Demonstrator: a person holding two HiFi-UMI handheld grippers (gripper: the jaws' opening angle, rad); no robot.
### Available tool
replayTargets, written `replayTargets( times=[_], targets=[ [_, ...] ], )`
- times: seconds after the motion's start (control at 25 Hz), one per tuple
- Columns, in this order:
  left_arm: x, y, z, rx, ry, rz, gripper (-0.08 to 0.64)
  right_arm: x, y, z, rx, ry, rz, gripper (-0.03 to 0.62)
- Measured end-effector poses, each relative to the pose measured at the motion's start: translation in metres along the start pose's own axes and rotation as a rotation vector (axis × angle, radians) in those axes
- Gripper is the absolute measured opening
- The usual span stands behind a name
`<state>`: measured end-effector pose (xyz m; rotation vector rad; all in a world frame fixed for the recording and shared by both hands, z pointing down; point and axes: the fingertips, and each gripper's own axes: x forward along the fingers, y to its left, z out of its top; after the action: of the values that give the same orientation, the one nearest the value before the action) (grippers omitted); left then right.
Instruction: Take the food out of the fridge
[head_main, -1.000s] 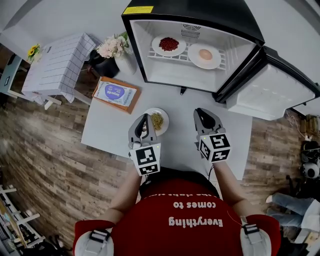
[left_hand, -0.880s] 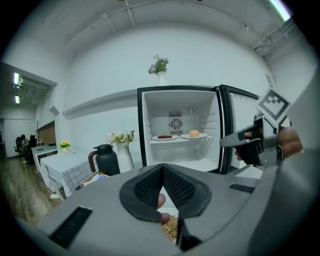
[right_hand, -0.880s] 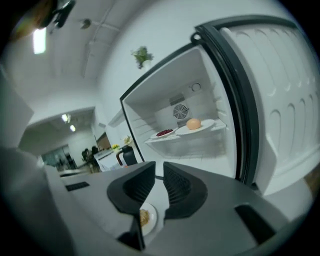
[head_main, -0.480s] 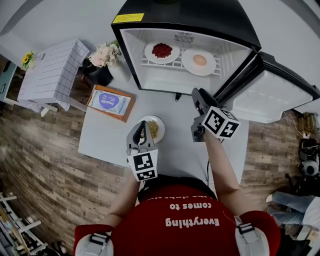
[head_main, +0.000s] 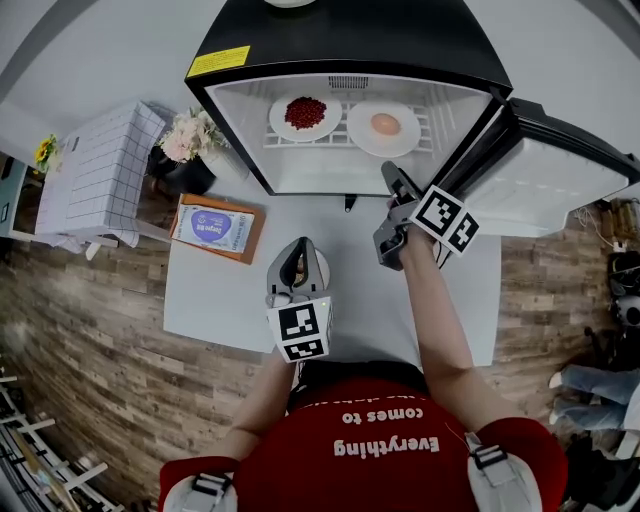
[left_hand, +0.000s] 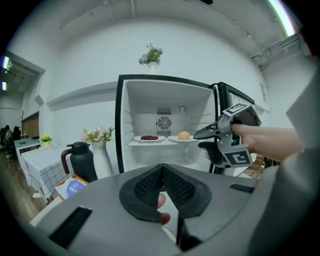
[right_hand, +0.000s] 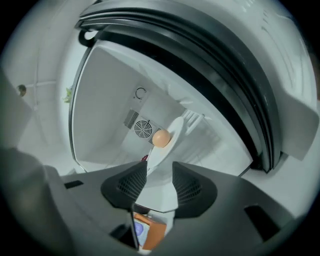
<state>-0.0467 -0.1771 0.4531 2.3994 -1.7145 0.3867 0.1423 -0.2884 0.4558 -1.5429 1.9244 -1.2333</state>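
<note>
The fridge (head_main: 230, 160) stands open. On its shelf sit a plate of red food (head_main: 305, 113) (left_hand: 149, 138) and a plate with a pale round bun (head_main: 385, 124) (left_hand: 183, 136) (right_hand: 161, 137). My right gripper (head_main: 392, 180) (left_hand: 202, 140) (right_hand: 159, 176) is rolled on its side at the fridge mouth. Its jaws have just been opening and stand open, with nothing between them; the bun plate lies farther in. My left gripper (head_main: 295, 262) (left_hand: 161, 186) is shut, hanging over a plate of yellowish food (head_main: 318, 268) on the white table (head_main: 220, 290), hiding most of it.
The fridge door (head_main: 545, 180) swings out at the right, close to my right arm. An orange-edged book (head_main: 215, 225), a black jug (left_hand: 80, 161) and a vase of flowers (head_main: 185, 140) stand at the table's left, with a grid-cloth side table (head_main: 95, 165) beyond.
My right gripper has moved from the table up to the fridge opening, rolled onto its side and opened. The left gripper has slid sideways over the yellowish plate.
</note>
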Motion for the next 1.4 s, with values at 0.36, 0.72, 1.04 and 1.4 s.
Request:
replayTargets(
  times=[0.36, 0.72, 1.04, 1.4],
  targets=[
    [0.015, -0.014, -0.016, -0.002, 0.071, -0.059, 0.008, 0.029, -0.021, 0.008, 0.372, -0.013, 0.037, 0.153],
    [0.015, -0.021, -0.029, -0.006, 0.117, -0.08, 0.008, 0.046, -0.031, 0.009, 0.749, -0.105, 0.179, 0.146],
    [0.013, -0.023, -0.029, -0.005, 0.117, -0.087, 0.008, 0.045, -0.025, 0.012, 0.714, -0.076, 0.167, 0.037],
    [0.008, -0.019, -0.02, 0.0, 0.092, -0.075, 0.008, 0.03, -0.012, 0.004, 0.678, -0.032, 0.224, 0.029]
  ],
)
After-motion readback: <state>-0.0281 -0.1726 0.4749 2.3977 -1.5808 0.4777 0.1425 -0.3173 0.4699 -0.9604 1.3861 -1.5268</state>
